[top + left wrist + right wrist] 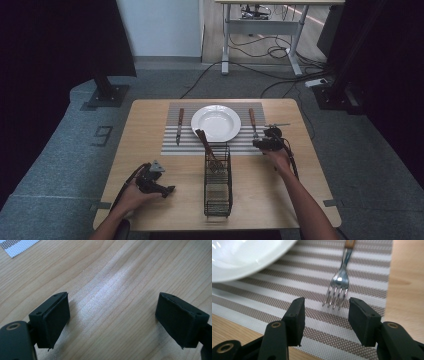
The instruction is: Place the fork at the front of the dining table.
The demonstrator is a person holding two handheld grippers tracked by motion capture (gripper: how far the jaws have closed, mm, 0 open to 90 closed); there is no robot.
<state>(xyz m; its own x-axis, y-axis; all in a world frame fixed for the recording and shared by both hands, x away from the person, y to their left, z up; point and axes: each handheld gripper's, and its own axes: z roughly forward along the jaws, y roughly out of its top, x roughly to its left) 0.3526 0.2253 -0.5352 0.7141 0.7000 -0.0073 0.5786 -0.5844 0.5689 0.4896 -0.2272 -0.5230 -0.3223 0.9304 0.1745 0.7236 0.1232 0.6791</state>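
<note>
The left tongs (167,190) gape empty over bare wood near the counter's (150,150) front-left corner, then come a knife (179,125), a white plate (216,122) and a wire basket (217,187), and the right tongs (325,315) stand parted just short of the fork (338,283) on the striped placemat (367,270).

A light wooden rectangular table (155,200) with rounded corners carries a grey-and-white striped woven placemat (172,142) at its far middle and a tall black wire caddy (218,192) standing on the bare wood nearer the person. On the mat sit a round white ceramic plate (216,123), a wooden-handled knife (179,126) to its left and a wooden-handled metal fork (253,123) to its right.
</note>
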